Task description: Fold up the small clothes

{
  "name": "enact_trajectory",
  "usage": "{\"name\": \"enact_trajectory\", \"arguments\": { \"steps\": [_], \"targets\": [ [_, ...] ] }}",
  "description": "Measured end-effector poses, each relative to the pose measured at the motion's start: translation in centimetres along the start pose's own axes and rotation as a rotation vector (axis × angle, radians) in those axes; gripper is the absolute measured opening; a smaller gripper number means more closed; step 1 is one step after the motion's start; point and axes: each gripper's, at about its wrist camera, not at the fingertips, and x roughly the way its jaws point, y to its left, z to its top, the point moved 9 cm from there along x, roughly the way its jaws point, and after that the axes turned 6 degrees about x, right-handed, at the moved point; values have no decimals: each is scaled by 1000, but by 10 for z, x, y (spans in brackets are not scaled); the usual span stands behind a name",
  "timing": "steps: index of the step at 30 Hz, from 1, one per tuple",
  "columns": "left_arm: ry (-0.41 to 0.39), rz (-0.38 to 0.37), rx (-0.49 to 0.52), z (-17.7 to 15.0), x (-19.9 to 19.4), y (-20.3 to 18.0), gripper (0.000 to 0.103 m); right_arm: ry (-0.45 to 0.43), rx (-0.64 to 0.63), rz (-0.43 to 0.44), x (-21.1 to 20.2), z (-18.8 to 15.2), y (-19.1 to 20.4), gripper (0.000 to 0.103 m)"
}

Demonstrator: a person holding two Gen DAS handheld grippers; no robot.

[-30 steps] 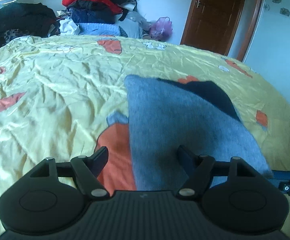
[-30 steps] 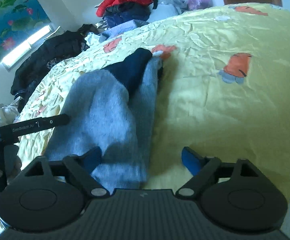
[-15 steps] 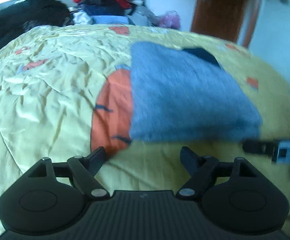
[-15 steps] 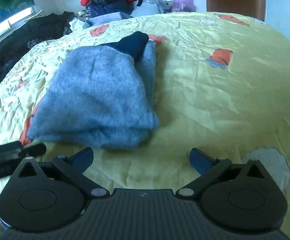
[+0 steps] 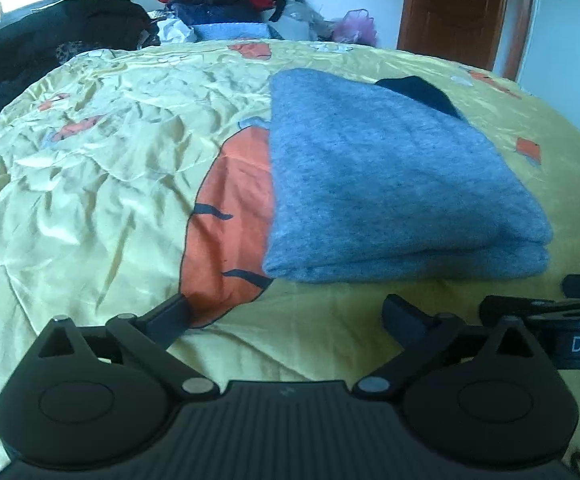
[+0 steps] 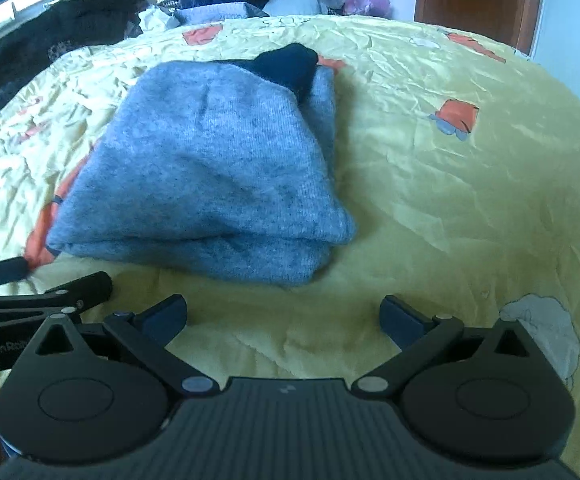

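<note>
A grey-blue knitted garment [image 5: 390, 184] lies folded flat on the yellow bedspread [image 5: 97, 184], with a dark navy part [image 5: 418, 90] showing at its far end. It also shows in the right wrist view [image 6: 209, 172]. My left gripper [image 5: 285, 314] is open and empty, hovering just short of the garment's near folded edge. My right gripper [image 6: 281, 314] is open and empty, also just short of that edge. The right gripper's body shows at the right edge of the left wrist view [image 5: 570, 332].
A pile of red, black and blue clothes [image 5: 225, 4] sits beyond the far end of the bed. Dark clothing [image 5: 49, 44] lies at the far left. A brown door [image 5: 458, 8] stands at the back right.
Both grippers have let go of the garment and pulled back toward me. The garment, held up and draped a second ago, now lies folded flat on the bed.
</note>
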Motion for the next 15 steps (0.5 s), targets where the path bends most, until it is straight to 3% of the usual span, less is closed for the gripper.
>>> {"name": "enact_trajectory", "arguments": {
  "steps": [5,15],
  "targets": [
    [15,28,1,-1,1,2,103,-47,-6,-34,0,-4,0,103],
    [56,24,1,-2,1,5,103,-46,2,-54,1,-3,-1,103]
  ]
}}
